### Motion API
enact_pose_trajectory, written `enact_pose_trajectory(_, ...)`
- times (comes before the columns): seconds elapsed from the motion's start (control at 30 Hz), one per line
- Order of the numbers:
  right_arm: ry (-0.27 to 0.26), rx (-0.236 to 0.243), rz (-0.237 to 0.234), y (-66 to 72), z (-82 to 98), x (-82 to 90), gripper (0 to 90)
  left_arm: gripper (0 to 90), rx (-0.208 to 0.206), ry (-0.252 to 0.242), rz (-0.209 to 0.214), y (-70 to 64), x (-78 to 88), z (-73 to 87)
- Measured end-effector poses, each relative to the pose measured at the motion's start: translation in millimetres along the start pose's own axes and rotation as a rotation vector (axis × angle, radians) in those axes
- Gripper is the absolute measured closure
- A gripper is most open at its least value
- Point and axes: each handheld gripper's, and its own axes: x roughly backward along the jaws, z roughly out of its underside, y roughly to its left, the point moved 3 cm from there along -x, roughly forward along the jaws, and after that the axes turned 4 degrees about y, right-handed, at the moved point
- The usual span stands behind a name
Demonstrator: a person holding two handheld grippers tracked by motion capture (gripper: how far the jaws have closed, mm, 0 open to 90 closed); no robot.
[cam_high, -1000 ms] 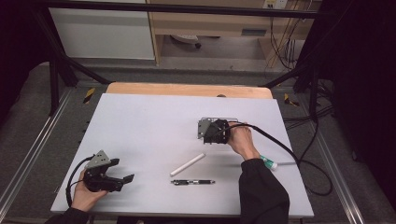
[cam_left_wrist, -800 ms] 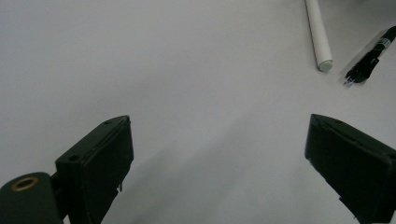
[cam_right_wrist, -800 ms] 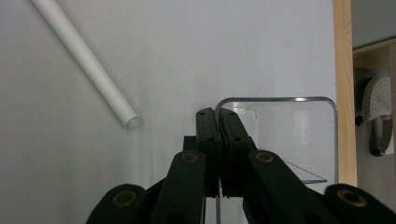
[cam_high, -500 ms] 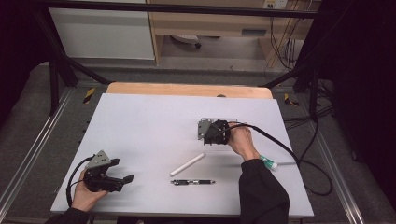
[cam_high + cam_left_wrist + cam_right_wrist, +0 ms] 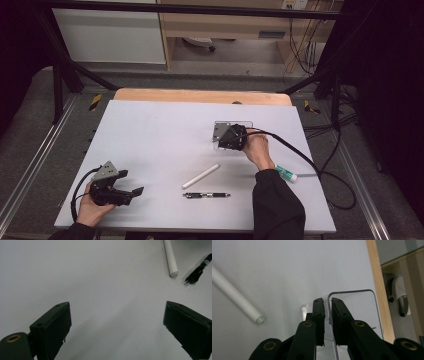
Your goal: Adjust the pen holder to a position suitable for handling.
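At the left of the high view, the left gripper (image 5: 136,191) rested low on the white table (image 5: 160,135), held in the person's left hand (image 5: 90,210). Its jaws stood wide apart with nothing between them, as its own view (image 5: 117,322) confirmed; only bare tabletop lay ahead of it.

Near the table's middle front lay a white cylindrical stick (image 5: 201,176), possibly a marker or a tube, set on a slant. A black pen (image 5: 206,195) lay just beside it toward the person, apart from it. Neither was touched by a gripper.

Right of centre, the right gripper (image 5: 223,137) was clamped on the wall of a clear plastic container (image 5: 245,123). In the right gripper view the two jaws (image 5: 327,312) stood nearly closed with the transparent rim (image 5: 352,292) pinched between them. Whether the container rested on the table or was lifted slightly could not be told. It appeared empty.

Farther right, beside the right forearm, a small white tube with a green end (image 5: 286,173) lay on the table.

Judgement: the work appeared to be at an early stage. The container was secured, but the stick, the pen and the tube all lay outside it. If they are to go in, every placement remains to be done, and the idle left gripper sits nearest the pen and the stick.
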Motion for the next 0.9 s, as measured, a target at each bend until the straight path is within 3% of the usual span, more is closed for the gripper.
enact_pose_trajectory(0.1,-0.013,-0.046,0.035,-4.1,1.3,-4.4,77.7,7.7,0.0,0.001,0.0,0.1,0.0,0.0)
enact_pose_trajectory(0.23,-0.018,-0.072,0.028,-4.9,1.2,-5.4,75.3,7.7,0.0,0.001,0.0,0.2,0.1,0.0)
enact_pose_trajectory(0.33,-0.013,-0.101,0.032,-4.4,1.5,-3.4,68.6,7.7,0.001,0.002,0.0,0.1,0.2,0.1)
enact_pose_trajectory(0.43,-0.032,-0.142,0.006,-4.9,1.8,4.3,61.1,7.7,0.0,0.005,0.0,0.3,0.1,0.1)
enact_pose_trajectory(0.53,-0.044,-0.215,-0.025,-4.6,2.9,13.5,51.7,7.7,0.002,0.006,-0.001,0.1,0.1,0.0)
enact_pose_trajectory(0.63,-0.086,-0.337,-0.038,-1.0,10.5,27.1,44.7,7.6,0.004,0.007,0.0,-0.1,0.0,-0.1)
enact_pose_trajectory(0.67,-0.086,-0.337,-0.038,-1.0,10.5,27.1,41.7,7.6,0.005,0.008,0.0,-0.1,-0.1,-0.1)
enact_pose_trajectory(0.9,-0.102,-0.469,-0.072,14.7,27.9,42.3,21.7,7.6,0.002,0.014,0.003,-1.0,-0.7,-0.7)
